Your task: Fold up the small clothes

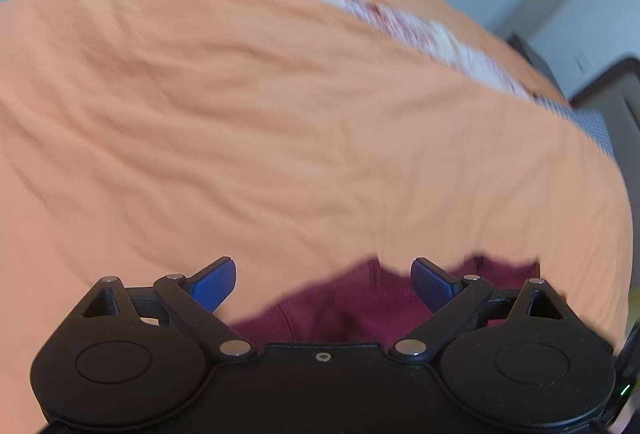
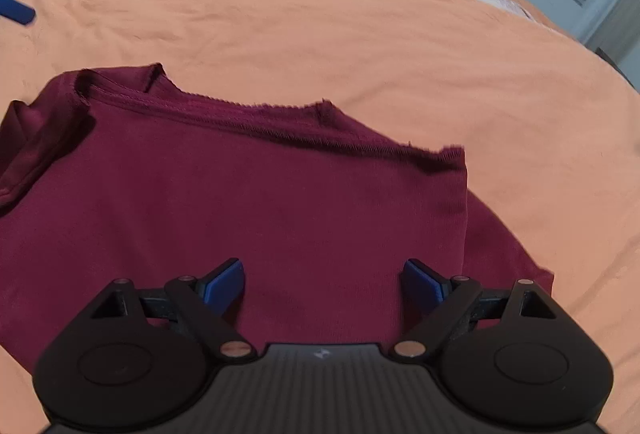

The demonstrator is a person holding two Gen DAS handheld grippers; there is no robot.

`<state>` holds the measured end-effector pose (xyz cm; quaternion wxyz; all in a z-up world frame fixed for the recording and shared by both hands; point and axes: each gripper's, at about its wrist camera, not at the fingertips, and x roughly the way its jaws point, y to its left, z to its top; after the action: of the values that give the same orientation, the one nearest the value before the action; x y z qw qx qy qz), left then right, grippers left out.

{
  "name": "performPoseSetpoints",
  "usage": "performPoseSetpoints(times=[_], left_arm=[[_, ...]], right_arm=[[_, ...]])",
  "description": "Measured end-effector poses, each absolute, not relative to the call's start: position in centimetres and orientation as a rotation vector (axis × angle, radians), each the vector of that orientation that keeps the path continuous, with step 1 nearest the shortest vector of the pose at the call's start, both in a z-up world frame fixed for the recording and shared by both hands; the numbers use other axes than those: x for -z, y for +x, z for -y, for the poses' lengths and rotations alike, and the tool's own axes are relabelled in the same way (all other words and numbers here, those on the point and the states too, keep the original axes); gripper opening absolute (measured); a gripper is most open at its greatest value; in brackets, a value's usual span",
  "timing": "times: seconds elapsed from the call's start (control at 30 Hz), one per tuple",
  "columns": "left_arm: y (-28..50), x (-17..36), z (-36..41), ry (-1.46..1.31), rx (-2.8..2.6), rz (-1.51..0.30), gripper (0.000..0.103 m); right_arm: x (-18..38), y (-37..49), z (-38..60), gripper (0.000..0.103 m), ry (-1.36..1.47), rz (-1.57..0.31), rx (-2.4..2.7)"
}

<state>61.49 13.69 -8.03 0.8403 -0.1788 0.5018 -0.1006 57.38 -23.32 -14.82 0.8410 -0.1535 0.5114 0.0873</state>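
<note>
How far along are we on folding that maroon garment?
Partly done: the maroon garment lies on the orange sheet with one layer already folded over. Nothing is in hand; left gripper and right gripper are open and hold nothing. The bunched left side remains unfolded.

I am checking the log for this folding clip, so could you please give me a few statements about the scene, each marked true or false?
1. The garment is maroon. True.
2. It lies on a green sheet. False: the sheet is orange.
3. The right tongs are open and grip nothing. True.
4. The left tongs are shut on the garment. False: they stand open, with the cloth only showing between them.
5. The garment hangs in the air. False: it lies on the sheet, with its ribbed edge on the far side.
</note>
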Motion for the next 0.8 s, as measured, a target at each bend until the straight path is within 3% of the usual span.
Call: performPoseSetpoints(times=[0.1, 0.23, 0.5, 0.8], left_arm=[[60.7, 6.9, -15.5, -0.364, 0.158, -0.994, 0.102], [57.4, 7.7, -17.9, -0.349, 0.073, -0.953, 0.102], [46.4, 14.7, -21.3, -0.222, -0.065, -1.056, 0.102], [39.2, 20.3, -18.0, 0.081, -0.011, -1.095, 0.102]], right_arm=[[14.4, 56.8, 23.0, 0.092, -0.297, -1.057, -0.194], [13.8, 55.9, 20.9, 0.095, -0.294, -1.023, -0.252], [15.1, 55.3, 13.4, 0.096, -0.356, -1.008, -0.438], [14.2, 55.5, 6.4, 0.096, -0.38, -0.909, -0.595]])
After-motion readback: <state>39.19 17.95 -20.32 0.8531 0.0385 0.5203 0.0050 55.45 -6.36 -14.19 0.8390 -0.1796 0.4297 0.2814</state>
